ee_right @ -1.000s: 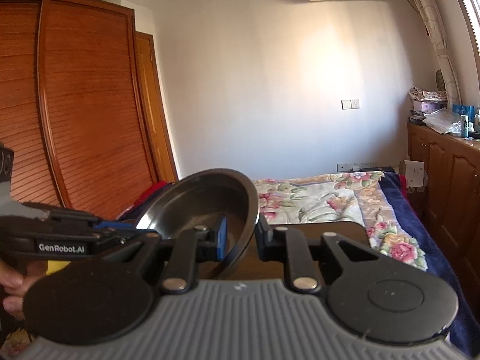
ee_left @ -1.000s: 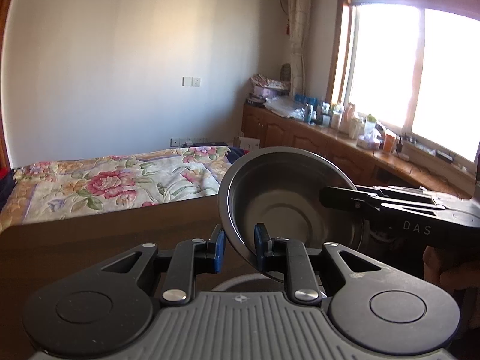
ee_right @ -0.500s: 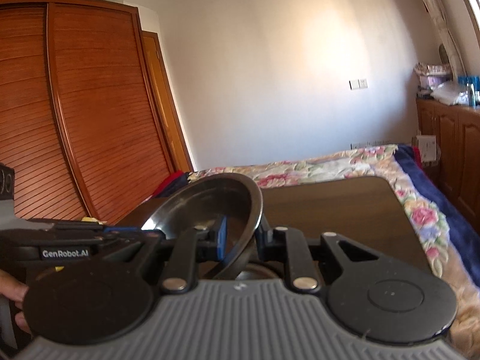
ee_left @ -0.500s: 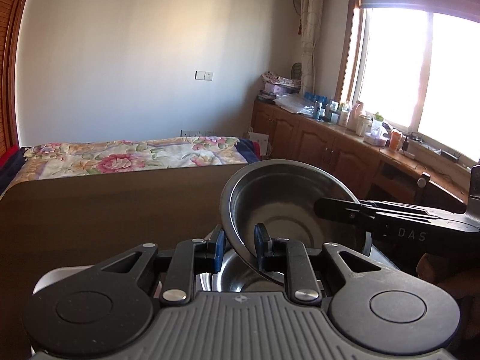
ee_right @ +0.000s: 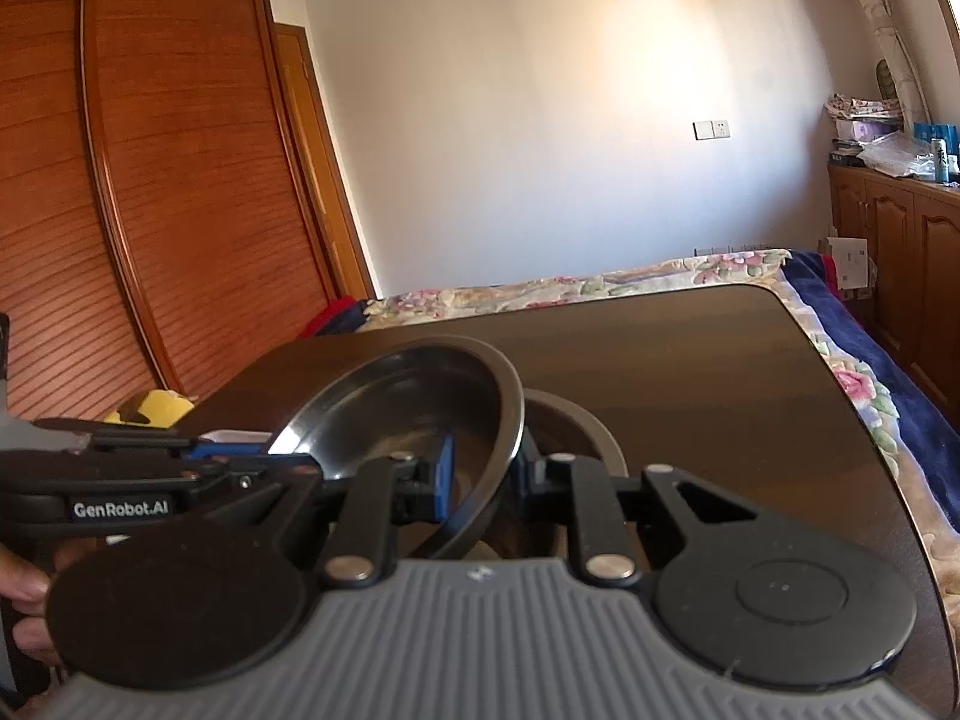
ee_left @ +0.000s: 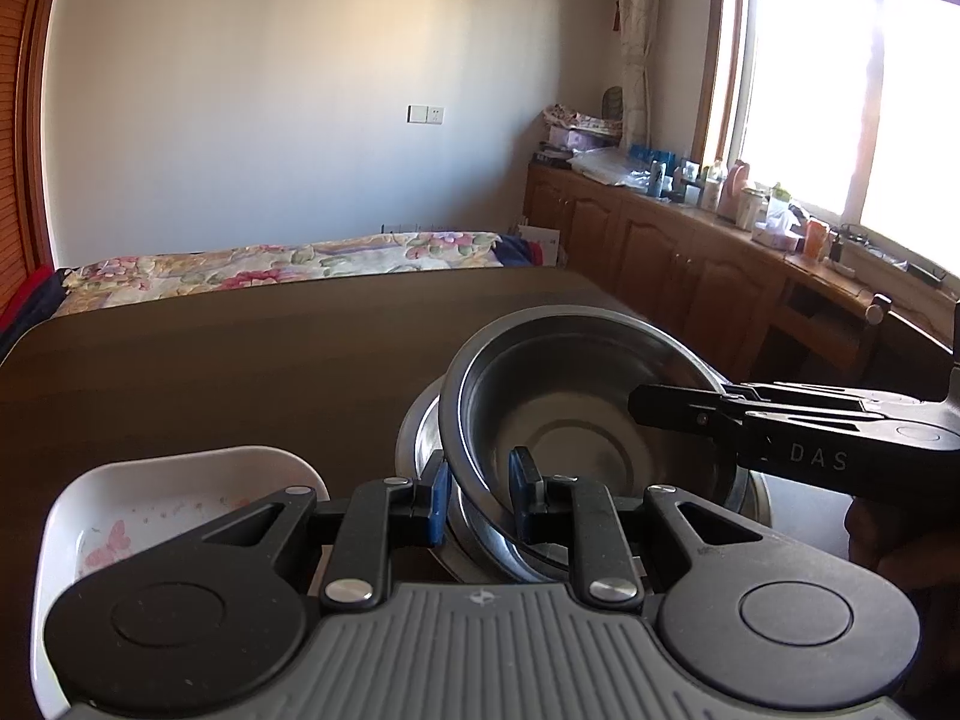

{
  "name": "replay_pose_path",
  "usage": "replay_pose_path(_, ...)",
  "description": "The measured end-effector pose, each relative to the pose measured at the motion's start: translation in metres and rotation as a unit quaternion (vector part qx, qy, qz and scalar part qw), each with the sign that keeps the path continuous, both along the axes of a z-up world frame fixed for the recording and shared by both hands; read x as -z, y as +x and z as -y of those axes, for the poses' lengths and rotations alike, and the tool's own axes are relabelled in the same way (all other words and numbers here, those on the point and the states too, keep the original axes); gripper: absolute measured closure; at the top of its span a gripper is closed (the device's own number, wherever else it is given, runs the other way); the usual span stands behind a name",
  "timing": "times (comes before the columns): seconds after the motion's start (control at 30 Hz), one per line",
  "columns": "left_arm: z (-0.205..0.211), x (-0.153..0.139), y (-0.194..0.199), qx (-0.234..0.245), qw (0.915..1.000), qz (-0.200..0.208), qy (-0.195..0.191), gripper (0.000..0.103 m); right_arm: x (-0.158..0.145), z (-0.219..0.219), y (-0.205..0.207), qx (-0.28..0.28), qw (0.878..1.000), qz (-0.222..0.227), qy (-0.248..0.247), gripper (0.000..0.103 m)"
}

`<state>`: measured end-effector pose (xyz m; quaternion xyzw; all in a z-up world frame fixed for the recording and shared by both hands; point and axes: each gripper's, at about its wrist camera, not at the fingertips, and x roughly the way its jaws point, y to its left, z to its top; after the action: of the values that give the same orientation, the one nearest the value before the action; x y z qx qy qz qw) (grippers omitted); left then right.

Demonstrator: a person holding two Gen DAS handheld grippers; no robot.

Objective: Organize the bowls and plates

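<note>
- Gripping opposite rims, left gripper [ee_left: 478,495] and right gripper [ee_right: 485,480] are both clamped on the steel bowl [ee_left: 576,420], tilted.
- Just beneath it sits a second steel bowl [ee_right: 576,420] on the table [ee_left: 240,360]; white dish [ee_left: 150,504] beside.
- Nesting step: next, level, lower, release.

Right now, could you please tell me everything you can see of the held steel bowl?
The steel bowl is round, shiny metal with a rolled rim and a flat circular base. It is empty and tilted. The left gripper pinches its near rim, the right gripper the opposite rim. It hangs just above, maybe touching, a second bowl on the dark table, beside a white dish.
</note>
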<state>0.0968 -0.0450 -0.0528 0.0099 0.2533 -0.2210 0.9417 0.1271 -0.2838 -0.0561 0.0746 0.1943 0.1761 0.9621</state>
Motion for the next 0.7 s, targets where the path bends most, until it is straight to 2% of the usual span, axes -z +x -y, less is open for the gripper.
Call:
replay_pose_path(0.37, 0.010, 0.003, 0.001, -0.004, 0.9998, 0.004, 0.018, 0.080, 0.001, -0.007, 0.000, 0.008, 0.999, -0.003, -0.036, 0.081)
replay_pose_path(0.53, 0.013, 0.005, -0.001, -0.009, 0.9996, 0.008, 0.026, 0.081, 0.000, -0.013, 0.000, 0.016, 0.997, -0.001, -0.076, 0.081)
replay_pose_path(0.7, 0.016, 0.008, -0.001, -0.015, 0.9995, 0.006, 0.027, 0.081, -0.002, -0.013, 0.002, 0.018, 0.996, -0.003, -0.087, 0.081)
